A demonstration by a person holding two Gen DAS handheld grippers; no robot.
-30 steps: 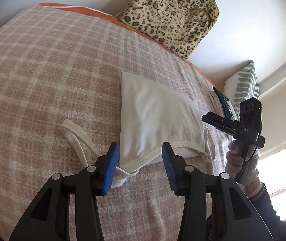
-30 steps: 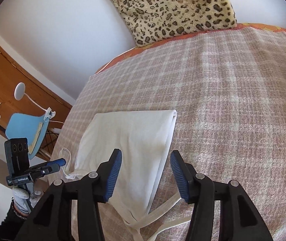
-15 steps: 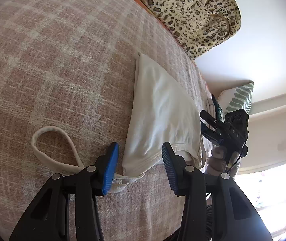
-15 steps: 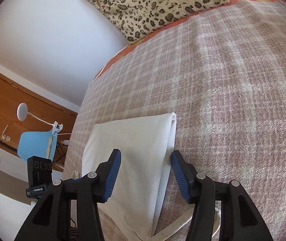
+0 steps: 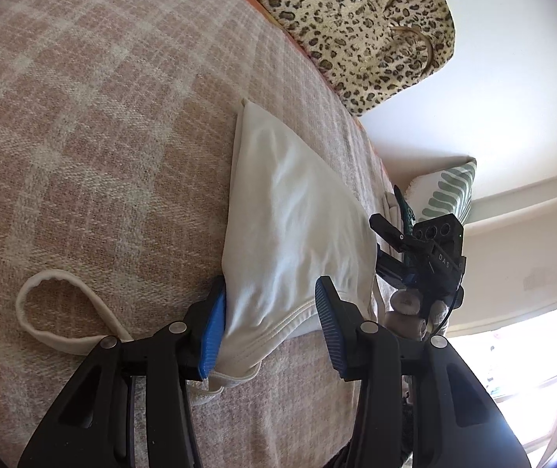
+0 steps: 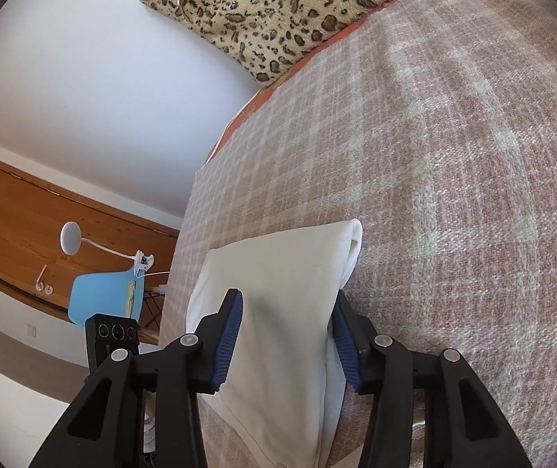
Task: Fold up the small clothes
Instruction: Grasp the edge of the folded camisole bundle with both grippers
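Note:
A small cream strappy top lies folded on the pink plaid blanket. One strap loop trails to its left. My left gripper is open, its jaws astride the top's near hemmed corner, the left pad touching the fold. My right gripper is open, its jaws astride the other end of the same top, low against the blanket. Each gripper shows in the other's view: the right one, the left one.
A leopard-print bag stands at the far edge of the bed against the white wall; it also shows in the right wrist view. A green-striped cushion and dark folded items lie beyond the top. A blue chair stands off the bed.
Both grippers have dropped lower and moved forward, so that the ends of the top now lie between their open jaws. The top has not moved.

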